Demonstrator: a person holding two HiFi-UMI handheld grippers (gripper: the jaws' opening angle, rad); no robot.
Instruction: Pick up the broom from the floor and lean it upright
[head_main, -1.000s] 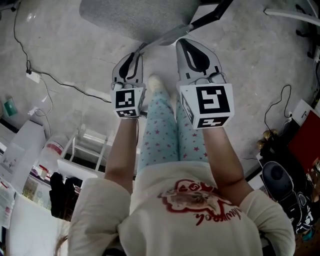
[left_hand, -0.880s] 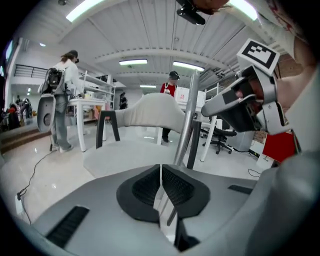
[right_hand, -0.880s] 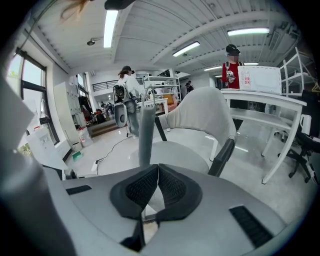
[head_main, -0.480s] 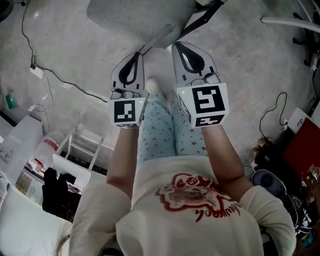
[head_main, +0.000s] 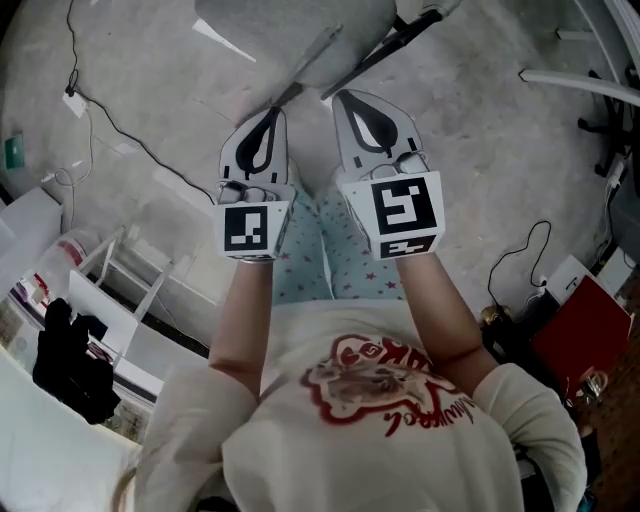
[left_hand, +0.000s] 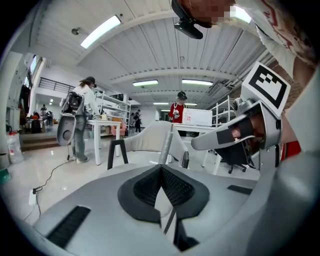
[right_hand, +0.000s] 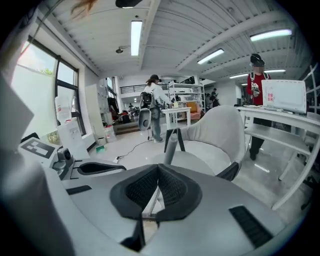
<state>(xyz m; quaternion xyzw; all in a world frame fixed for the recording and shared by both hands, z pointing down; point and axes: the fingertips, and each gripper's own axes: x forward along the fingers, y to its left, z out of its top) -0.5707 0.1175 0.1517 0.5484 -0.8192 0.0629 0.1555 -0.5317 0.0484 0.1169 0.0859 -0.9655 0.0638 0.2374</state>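
I see the broom only as its thin grey handle (head_main: 310, 62), which slants up and away from my two grippers toward the grey chair. The broom head is out of view. In the head view my left gripper (head_main: 273, 108) and right gripper (head_main: 338, 96) are side by side in front of the person's body, tips close together. The left gripper view shows the left gripper (left_hand: 161, 168) shut on the handle (left_hand: 165, 145), which rises out of the jaws. The right gripper (right_hand: 158, 168) also looks shut on the handle (right_hand: 170, 146), with a thin rod showing below its pads.
A grey chair (head_main: 290, 25) with black legs stands just beyond the grippers. A white shelf unit (head_main: 130, 290) is at the left and a cable (head_main: 120, 130) crosses the floor. A red box (head_main: 575, 330) lies at the right. People (left_hand: 82, 120) stand at white tables farther off.
Both grippers have risen away from the floor with the handle between them. The handle now slants more steeply upward against the chair.
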